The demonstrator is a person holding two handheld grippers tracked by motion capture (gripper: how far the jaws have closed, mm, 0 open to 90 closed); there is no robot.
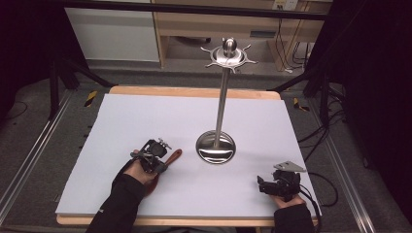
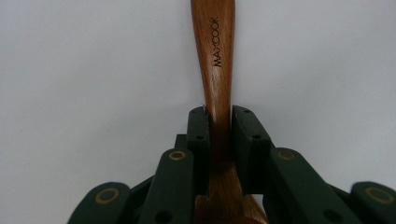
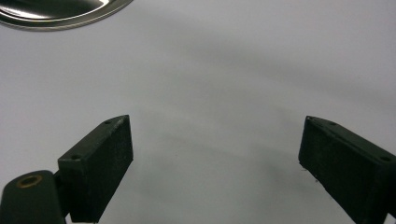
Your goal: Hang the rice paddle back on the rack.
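A brown wooden utensil (image 1: 173,156) lies on the white table sheet at the front left. Its handle (image 2: 215,56), stamped MAXCOOK, runs away between my left gripper's jaws. My left gripper (image 1: 164,151) (image 2: 219,116) is shut on that handle. A steel stand (image 1: 222,97) with a round base (image 1: 215,147) and a hooked ring at its top (image 1: 229,54) rises in the middle of the table. My right gripper (image 1: 261,183) (image 3: 215,144) rests low at the front right, open, with bare sheet between its jaws. The base's rim (image 3: 60,14) shows at the top left of the right gripper view.
The white sheet (image 1: 145,116) covers a wooden tabletop (image 1: 194,91). Dark tripod legs (image 1: 68,73) and cables (image 1: 316,131) stand on the floor around the table. A light wooden cabinet (image 1: 214,24) is behind it.
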